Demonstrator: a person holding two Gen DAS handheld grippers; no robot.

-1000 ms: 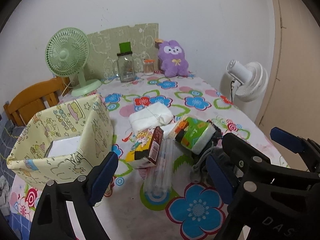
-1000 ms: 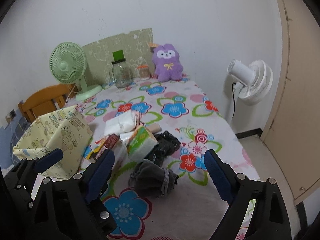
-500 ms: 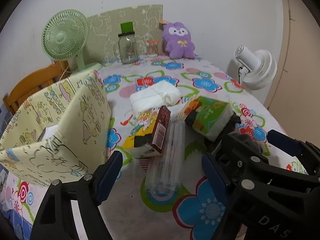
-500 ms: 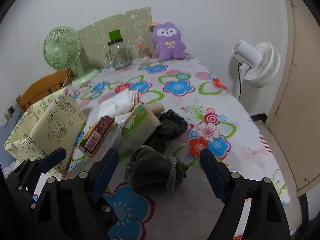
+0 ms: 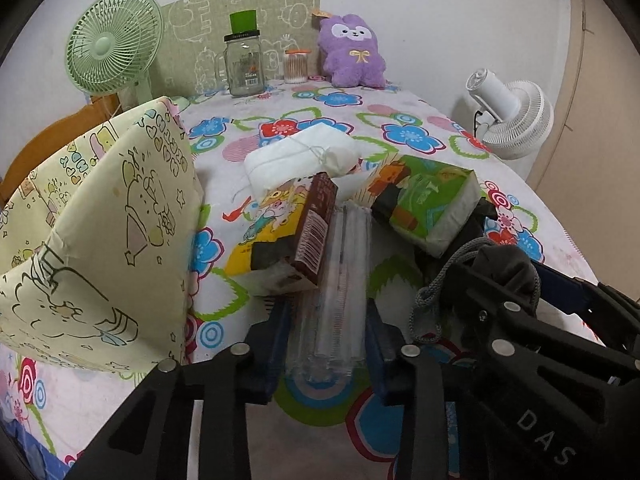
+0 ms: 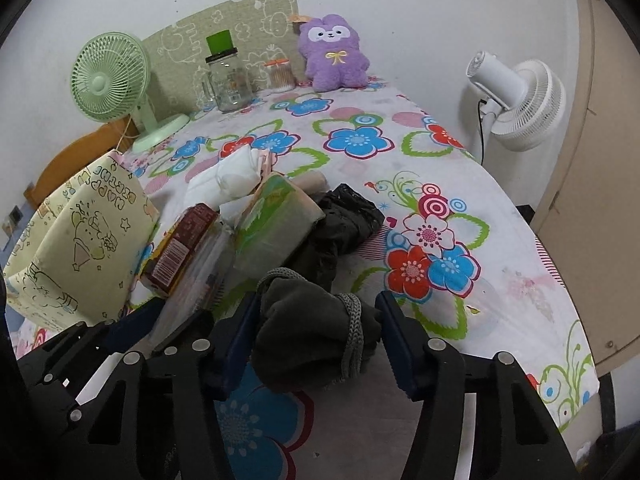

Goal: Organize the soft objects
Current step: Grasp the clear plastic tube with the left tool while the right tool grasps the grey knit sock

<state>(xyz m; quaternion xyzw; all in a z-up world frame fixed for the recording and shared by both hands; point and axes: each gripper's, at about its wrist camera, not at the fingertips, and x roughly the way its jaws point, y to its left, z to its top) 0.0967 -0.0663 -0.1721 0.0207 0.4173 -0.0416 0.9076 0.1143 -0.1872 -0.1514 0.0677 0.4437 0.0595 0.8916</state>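
Note:
On the flowered tablecloth lies a heap: a clear plastic packet [image 5: 332, 304], a brown carton [image 5: 316, 232], a yellow pack [image 5: 260, 236], a white tied bundle [image 5: 300, 156], a green tissue pack [image 5: 428, 204], a black bag [image 6: 348, 216] and a grey drawstring pouch [image 6: 312, 340]. My left gripper [image 5: 326, 344] has its fingers on either side of the clear packet's near end, close to touching. My right gripper [image 6: 316, 340] is open, its fingers on either side of the grey pouch with a gap on the right. A yellow-green fabric box [image 5: 100, 232] stands at left.
At the table's far end stand a green fan [image 5: 116, 52], a glass jar [image 5: 242, 64], a small cotton-swab jar [image 5: 296, 66] and a purple plush [image 5: 352, 52]. A white fan [image 6: 516, 92] stands off the right edge. A wooden chair [image 5: 52, 136] is behind the box.
Both grippers have moved forward and down to the heap. The left jaws have narrowed around the clear packet; the right jaws now straddle the grey pouch.

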